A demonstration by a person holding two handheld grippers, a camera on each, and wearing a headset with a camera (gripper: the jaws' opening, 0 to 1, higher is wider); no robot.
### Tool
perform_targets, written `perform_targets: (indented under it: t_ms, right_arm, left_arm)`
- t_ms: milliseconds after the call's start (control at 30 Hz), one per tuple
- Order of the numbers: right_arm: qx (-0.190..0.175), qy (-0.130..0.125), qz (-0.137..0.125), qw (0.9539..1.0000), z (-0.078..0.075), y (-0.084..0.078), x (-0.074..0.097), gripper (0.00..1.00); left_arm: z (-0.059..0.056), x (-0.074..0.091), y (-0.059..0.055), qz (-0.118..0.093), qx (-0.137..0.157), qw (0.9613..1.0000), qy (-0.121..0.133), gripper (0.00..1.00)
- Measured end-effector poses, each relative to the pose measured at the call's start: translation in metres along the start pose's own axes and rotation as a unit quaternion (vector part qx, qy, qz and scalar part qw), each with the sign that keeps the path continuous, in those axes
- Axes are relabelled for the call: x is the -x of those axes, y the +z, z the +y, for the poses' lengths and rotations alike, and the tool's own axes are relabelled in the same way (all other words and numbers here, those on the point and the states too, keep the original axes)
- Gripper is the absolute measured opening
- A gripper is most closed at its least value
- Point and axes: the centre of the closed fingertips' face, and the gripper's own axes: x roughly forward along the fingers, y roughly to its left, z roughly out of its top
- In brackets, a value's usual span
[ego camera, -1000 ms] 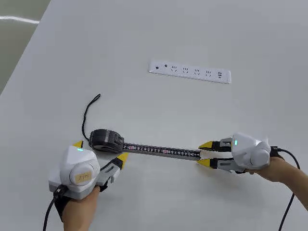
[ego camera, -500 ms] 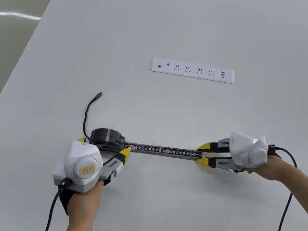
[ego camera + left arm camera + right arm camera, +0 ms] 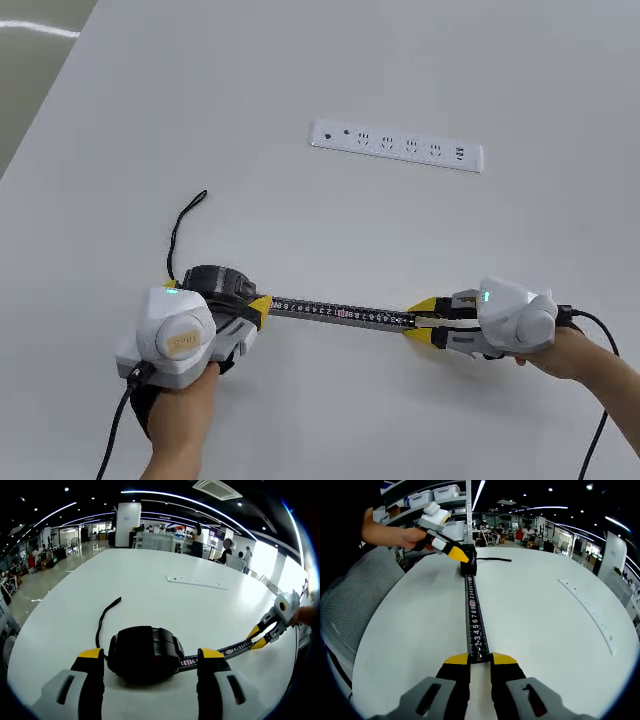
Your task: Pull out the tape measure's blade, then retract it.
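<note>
Head view showed the tape measure (image 3: 222, 285) lying on the white table (image 3: 300, 80) at lower left of the frame. Its dark blade (image 3: 340, 313) ran out to the right, flat along the tabletop. The left gripper (image 3: 215, 297) sat at lower left with its yellow-tipped jaws spread wide, one on each side of the black case. The right gripper (image 3: 420, 320) at lower right had its jaws drawn narrow on the far end of the blade. A black strap (image 3: 180, 235) trailed from the case toward the upper left. A white power strip (image 3: 397, 146) lay well apart, above centre.

Left gripper view put the tape measure (image 3: 145, 652) between the two jaws of the left gripper (image 3: 150, 655), low in the frame. A little gap showed on the right side, where the blade (image 3: 230, 652) left the case. Whether the left jaw touched the case could not be told. The right gripper (image 3: 270, 630) held the blade's end at the right edge.

Right gripper view had the right gripper (image 3: 480, 659) at bottom centre, pinching the blade (image 3: 472, 615) from both edges. The blade ran straight up the frame to the tape measure (image 3: 468, 562). The left gripper (image 3: 452, 550), held in a hand (image 3: 395, 532), stood over the case at upper left. The power strip (image 3: 590, 610) lay along the right.
</note>
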Motion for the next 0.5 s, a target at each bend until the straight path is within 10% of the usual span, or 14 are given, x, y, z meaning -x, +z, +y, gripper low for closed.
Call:
perform_targets:
  t_ms: [500]
  right_arm:
    - [0.000, -0.011, -0.002, 0.9999, 0.000, 0.000, 0.000, 0.14]
  left_arm:
    - [0.005, -0.013, 0.001, 0.005, 0.043, 0.9988, 0.022, 0.67]
